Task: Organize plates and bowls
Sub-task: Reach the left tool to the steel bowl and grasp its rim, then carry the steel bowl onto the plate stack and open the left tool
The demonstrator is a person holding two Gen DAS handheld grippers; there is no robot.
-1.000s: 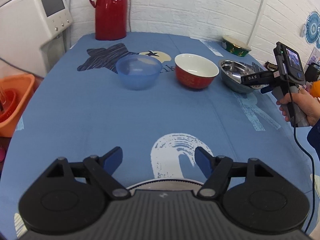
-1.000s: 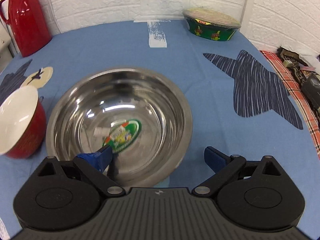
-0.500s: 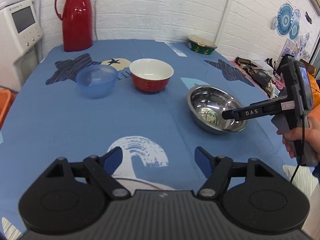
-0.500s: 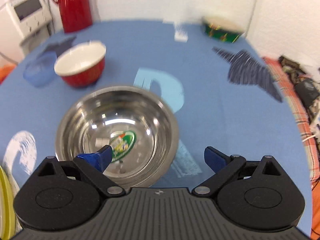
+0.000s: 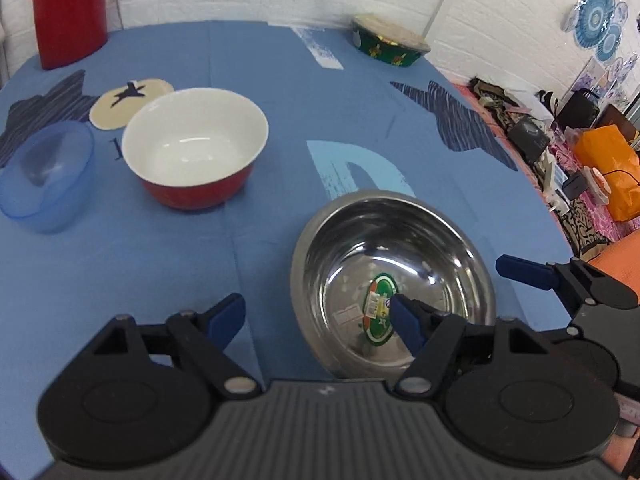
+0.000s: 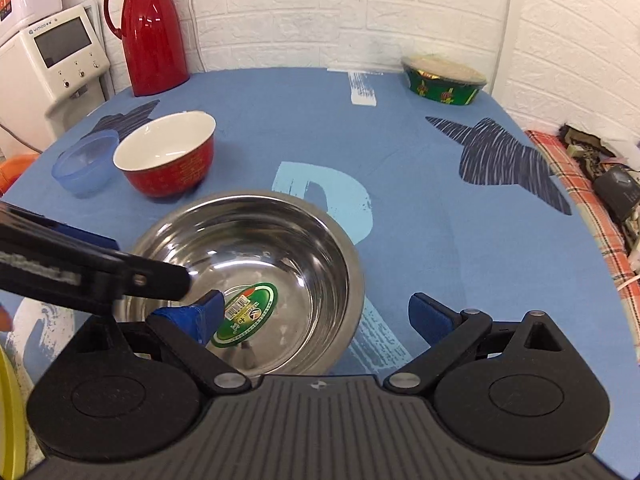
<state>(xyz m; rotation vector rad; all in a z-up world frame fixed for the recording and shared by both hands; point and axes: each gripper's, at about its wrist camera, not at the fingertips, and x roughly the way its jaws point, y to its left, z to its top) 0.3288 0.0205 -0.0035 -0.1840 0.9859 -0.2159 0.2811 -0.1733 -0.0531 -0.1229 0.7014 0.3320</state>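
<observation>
A steel bowl with a green sticker inside rests on the blue tablecloth. My right gripper is open and straddles the bowl's near right rim, with the left finger inside and the right finger outside. My left gripper is open across the bowl's left rim, its right finger over the inside. One of the right gripper's fingers shows beside the bowl. Further back stand a red bowl with a white inside and a blue translucent bowl.
A green covered bowl and a red thermos stand at the table's far side, with a white appliance off the left edge. A yellow plate edge shows at near left. Bags and clutter lie beyond the right edge.
The steel bowl has come from beside the red bowl toward the near edge, along with my right gripper. My left gripper swung right and moved in until one finger is over the bowl.
</observation>
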